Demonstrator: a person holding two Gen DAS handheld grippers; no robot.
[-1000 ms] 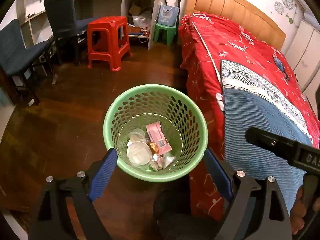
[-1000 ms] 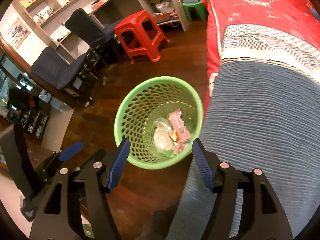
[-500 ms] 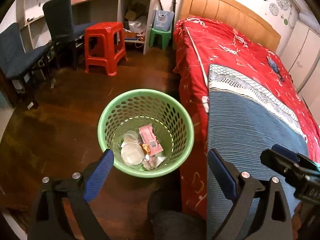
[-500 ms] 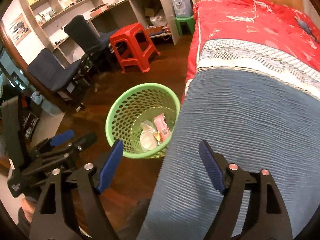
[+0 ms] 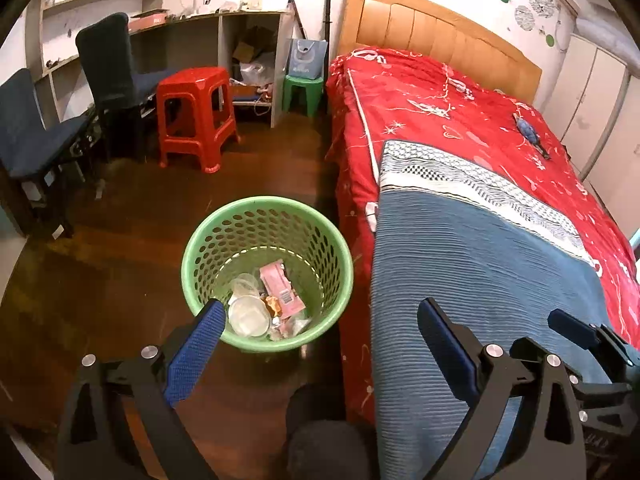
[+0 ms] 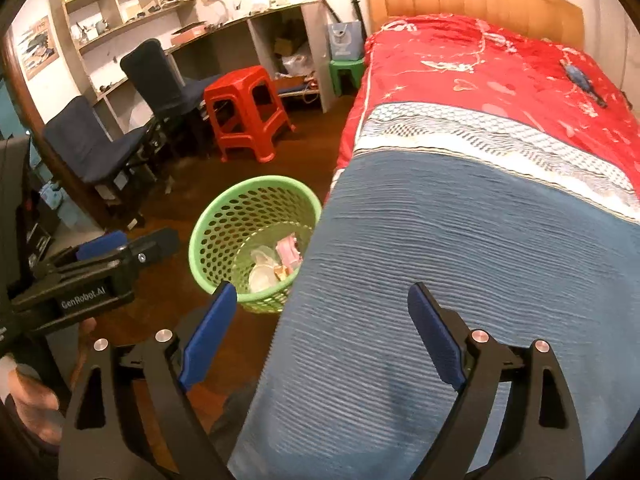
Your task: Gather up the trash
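A green perforated basket (image 5: 240, 236) stands on the dark wood floor beside the bed. Inside lie a pink wrapper (image 5: 278, 286), a clear plastic lid (image 5: 248, 314) and small scraps. My left gripper (image 5: 320, 312) hovers above the basket's near rim, jaws opening wide with nothing between them. My right gripper (image 6: 322, 292) hangs over the blue blanket (image 6: 460, 248), jaws also opening and empty. From there the basket (image 6: 208, 236) sits lower left, with the pink wrapper (image 6: 289, 249) visible in it. A small blue object (image 5: 528, 132) lies far up on the red bedspread.
The bed (image 5: 440, 92) with its wooden headboard fills the right side. A red stool (image 5: 196, 116), a green stool (image 5: 302, 92), two dark chairs (image 5: 116, 64) and a cluttered desk with shelves line the back wall. A dark foot shape (image 5: 324, 436) is below the basket.
Both grippers have drawn back and up from the basket, which now looks smaller. The right one has swung over the blue blanket. Its jaws have spread much wider; the left's slightly.
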